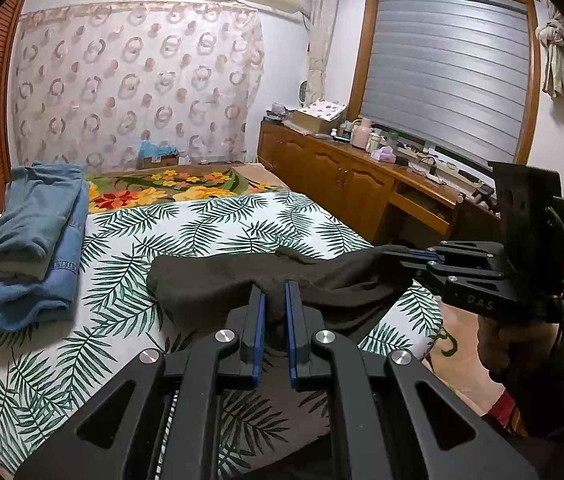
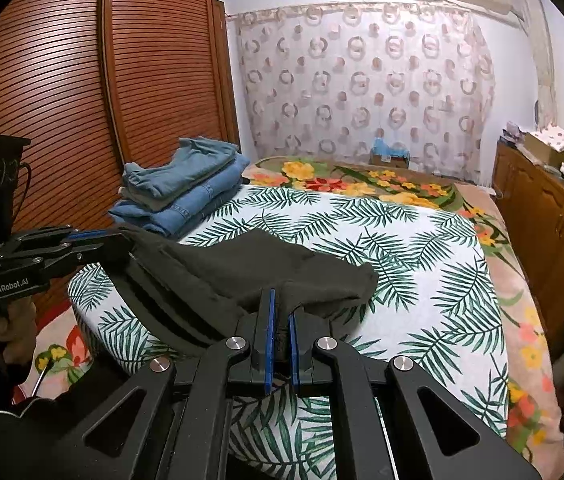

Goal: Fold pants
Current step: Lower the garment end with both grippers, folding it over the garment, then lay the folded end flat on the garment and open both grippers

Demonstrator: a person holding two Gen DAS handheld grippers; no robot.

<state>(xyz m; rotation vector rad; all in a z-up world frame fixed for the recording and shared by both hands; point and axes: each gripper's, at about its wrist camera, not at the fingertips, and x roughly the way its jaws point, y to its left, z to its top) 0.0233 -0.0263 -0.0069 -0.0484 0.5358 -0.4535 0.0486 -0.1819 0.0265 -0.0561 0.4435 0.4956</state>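
Note:
Dark grey pants [image 1: 218,280] hang folded between my two grippers, lifted just above the palm-leaf sheet [image 1: 210,224] on the bed. My left gripper [image 1: 274,292] is shut on one edge of the pants. The right gripper [image 1: 397,258] enters from the right, shut on the other end. In the right wrist view the right gripper [image 2: 280,304] pinches the pants [image 2: 242,268] and the left gripper [image 2: 122,236] holds the far corner at left. The far end of the pants droops onto the sheet [image 2: 361,216].
A stack of folded blue jeans [image 1: 30,236] lies on the bed's left side, also in the right wrist view [image 2: 186,188]. A floral blanket [image 1: 170,188] covers the far bed. A wooden cabinet with clutter [image 1: 361,172] runs along the right. A slatted wardrobe [image 2: 82,100] stands at left.

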